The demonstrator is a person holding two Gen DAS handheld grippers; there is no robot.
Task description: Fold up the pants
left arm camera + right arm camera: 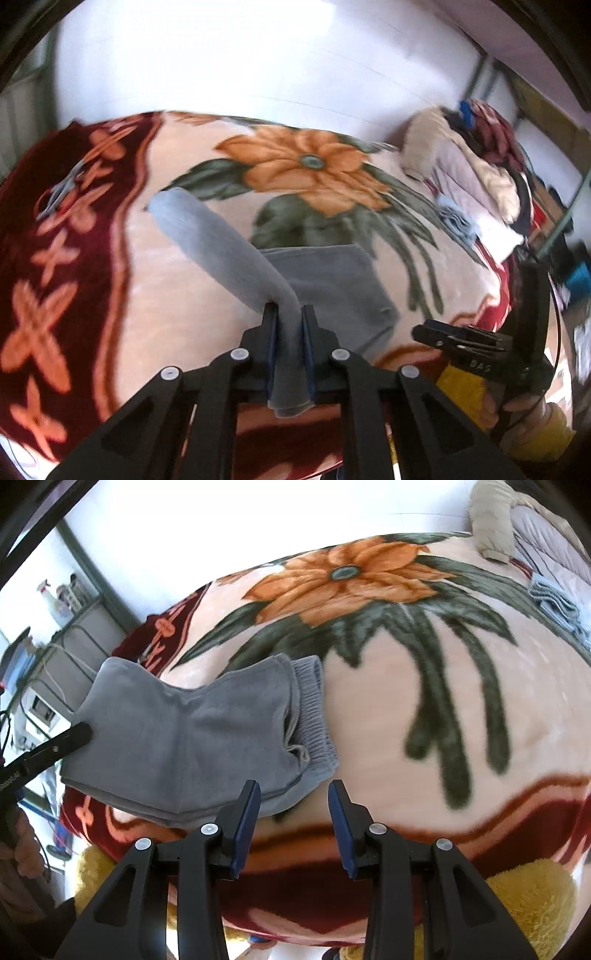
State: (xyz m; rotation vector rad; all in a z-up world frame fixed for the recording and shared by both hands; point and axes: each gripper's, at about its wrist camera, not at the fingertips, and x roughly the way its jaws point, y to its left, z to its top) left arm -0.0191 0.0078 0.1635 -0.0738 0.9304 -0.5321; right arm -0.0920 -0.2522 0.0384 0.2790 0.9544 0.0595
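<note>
You have a floral blanket [388, 709] covering the bed: cream ground, one large orange flower [303, 166] with dark green leaves, and a maroon border [22, 229] carrying orange cross motifs. At the blanket's far right corner sits a heap of bedding [476, 173], beige and mauve. A small light blue cloth [554, 602] lies just beside that heap. Yellow plush fabric [532, 904] shows below the blanket's near edge. Off the left edge, a spray bottle [50, 598] stands on a grey shelf [85, 627].

Floral blanket [388, 720] under grey pants [192, 738]
</note>
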